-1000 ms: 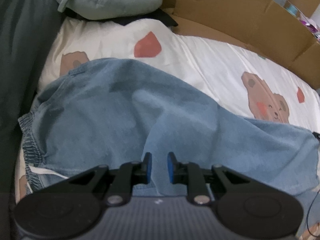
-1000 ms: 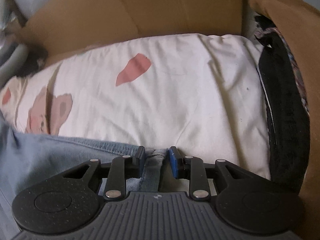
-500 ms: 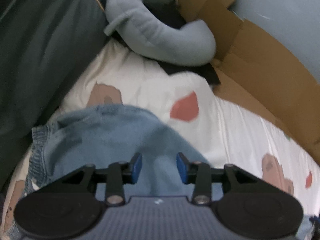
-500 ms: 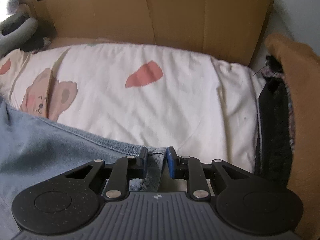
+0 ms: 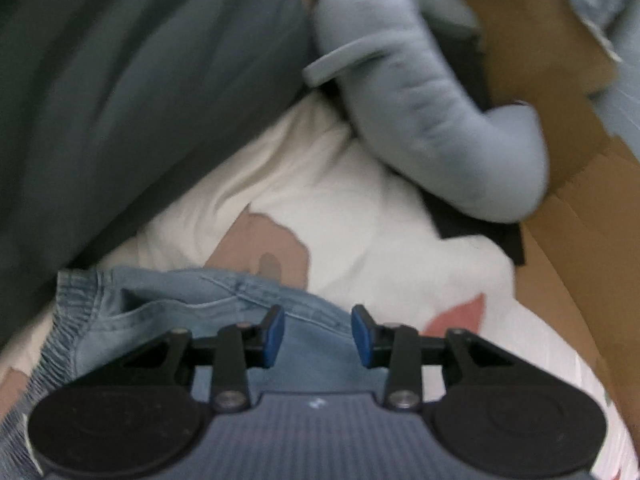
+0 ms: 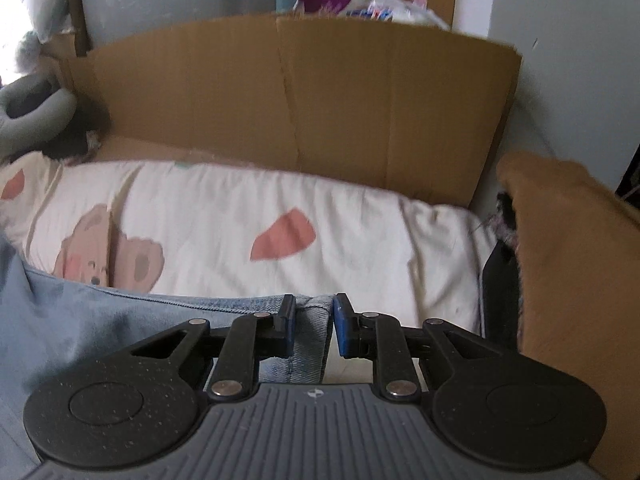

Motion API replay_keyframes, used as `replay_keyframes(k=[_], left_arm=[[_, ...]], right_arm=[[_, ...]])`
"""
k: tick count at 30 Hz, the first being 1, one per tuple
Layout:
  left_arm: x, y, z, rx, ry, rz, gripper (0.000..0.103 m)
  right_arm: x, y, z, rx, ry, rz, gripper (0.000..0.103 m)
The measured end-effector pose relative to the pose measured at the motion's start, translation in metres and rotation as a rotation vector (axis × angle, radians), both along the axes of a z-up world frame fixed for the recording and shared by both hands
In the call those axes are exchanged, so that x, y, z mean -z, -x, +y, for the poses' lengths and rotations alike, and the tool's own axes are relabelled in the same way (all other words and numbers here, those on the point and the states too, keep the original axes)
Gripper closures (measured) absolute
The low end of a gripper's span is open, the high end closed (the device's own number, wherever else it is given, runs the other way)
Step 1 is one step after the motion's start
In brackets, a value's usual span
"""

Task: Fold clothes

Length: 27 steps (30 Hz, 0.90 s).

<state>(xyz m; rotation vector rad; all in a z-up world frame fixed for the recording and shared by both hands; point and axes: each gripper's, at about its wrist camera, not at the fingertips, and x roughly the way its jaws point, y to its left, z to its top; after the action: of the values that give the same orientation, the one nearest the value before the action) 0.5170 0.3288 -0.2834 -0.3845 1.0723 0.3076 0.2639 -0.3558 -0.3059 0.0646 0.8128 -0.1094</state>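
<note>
Light blue denim pants [image 5: 180, 312] lie on a white bear-print bedsheet [image 5: 340, 216]. In the left wrist view my left gripper [image 5: 318, 334] is open and empty, just above the pants near the elastic waistband [image 5: 68, 320]. In the right wrist view my right gripper [image 6: 314, 322] is shut on the hem of a pant leg [image 6: 310, 340], with the rest of the denim [image 6: 80, 320] spreading to the left over the sheet [image 6: 240, 208].
A grey-blue neck pillow [image 5: 432, 112] and a dark green blanket [image 5: 120, 80] lie at the head of the bed. Cardboard [image 6: 300, 112] lines the far side. A brown cushion [image 6: 572, 280] and a black item [image 6: 500, 292] sit at the right.
My left gripper has opened, let go of the denim and moved toward the waistband end. My right gripper stays shut on the hem and has tilted upward.
</note>
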Motion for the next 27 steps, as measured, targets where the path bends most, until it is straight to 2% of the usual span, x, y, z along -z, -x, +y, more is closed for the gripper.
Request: replay_keyframes(k=[4,5,7,10,12,14,17,19,21,22,25,27], left_arm=[[0.018,-0.006,0.012,-0.046,0.062,0.002,0.06],[0.022,-0.009,0.014,-0.051,0.06,0.005,0.056],[0.028,-0.014,0.018,-0.078,0.051,0.01,0.056],[0.038,-0.016,0.019,-0.141,0.08,0.022,0.052],[0.041,-0.019,0.015,-0.136,0.072,0.034,0.047],[0.043,-0.019,0.014,-0.127,0.068,0.046,0.047],[0.049,-0.017,0.019,-0.16,0.095,0.078,0.055],[0.048,-0.018,0.019,-0.166,0.079,0.09,0.059],[0.047,-0.018,0.019,-0.177,0.066,0.098,0.071],[0.046,-0.017,0.02,-0.184,0.065,0.099,0.074],[0.04,-0.011,0.028,-0.2,0.093,0.082,0.086],[0.035,-0.007,0.034,-0.213,0.11,0.065,0.09]], right_arm=[[-0.003,-0.001,-0.002,0.026,0.013,-0.018,0.084],[-0.004,-0.001,-0.003,0.033,0.012,-0.019,0.084],[-0.004,-0.001,-0.004,0.041,0.018,-0.022,0.084],[-0.007,-0.005,-0.001,0.035,0.057,-0.028,0.084],[-0.01,-0.008,-0.001,0.034,0.071,-0.04,0.084],[-0.012,-0.012,-0.003,0.046,0.095,-0.05,0.084],[-0.015,-0.018,-0.008,0.09,0.121,-0.071,0.084],[-0.015,-0.024,-0.009,0.109,0.133,-0.079,0.084],[-0.015,-0.03,-0.006,0.107,0.161,-0.083,0.084],[-0.015,-0.034,-0.004,0.107,0.174,-0.086,0.084],[-0.013,-0.045,-0.004,0.118,0.182,-0.088,0.084],[-0.012,-0.054,-0.004,0.122,0.187,-0.086,0.084]])
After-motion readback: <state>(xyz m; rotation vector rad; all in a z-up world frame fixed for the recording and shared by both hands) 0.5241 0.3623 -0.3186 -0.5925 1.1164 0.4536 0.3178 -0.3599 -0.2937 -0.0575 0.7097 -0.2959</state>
